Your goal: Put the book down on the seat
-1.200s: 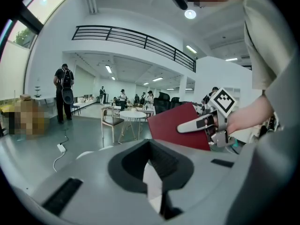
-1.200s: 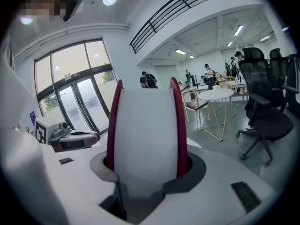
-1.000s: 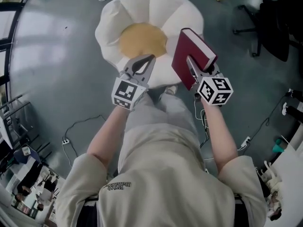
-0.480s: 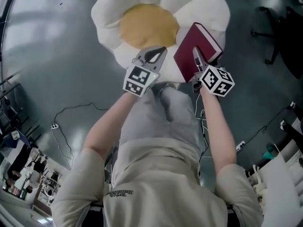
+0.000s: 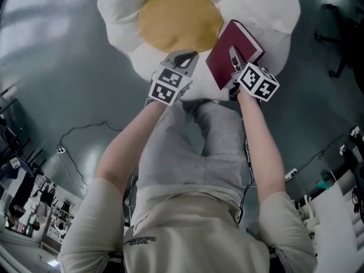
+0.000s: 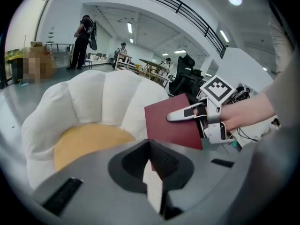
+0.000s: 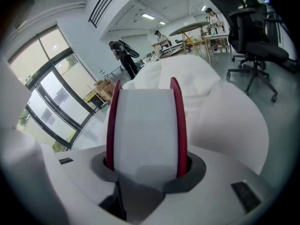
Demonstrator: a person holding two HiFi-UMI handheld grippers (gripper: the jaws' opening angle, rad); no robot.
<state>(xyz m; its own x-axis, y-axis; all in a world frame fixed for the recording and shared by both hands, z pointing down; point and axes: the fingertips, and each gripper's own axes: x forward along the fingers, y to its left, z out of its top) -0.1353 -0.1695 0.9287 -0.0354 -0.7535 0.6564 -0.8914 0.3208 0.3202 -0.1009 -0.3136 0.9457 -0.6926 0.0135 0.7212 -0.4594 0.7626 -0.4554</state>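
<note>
My right gripper [image 5: 232,56] is clamped across the dark red book [image 5: 223,61]. In the right gripper view the white page block fills the gap between the jaws, with a cover against each side. The book hangs tilted over the right side of the seat [image 5: 267,16], a white flower-shaped cushion, just right of its yellow centre [image 5: 179,19]. I cannot tell whether its far corner touches the padding yet. My left gripper [image 5: 190,54] is pinched closed on nothing and sits above the near petal, just left of the book. I judge the step in hand to be the final lowering. To do it well I would flatten the wrist so that the broad cover meets the cushion instead of a corner. I would aim a little left, towards the flatter yellow part, since the rounded petal may let the book slide off to the floor. The cushion is soft, so I would let the weight settle fully before easing the jaws apart. Then I would draw the gripper straight back along the cover, without lifting, so the lower jaw does not drag the book.
</note>
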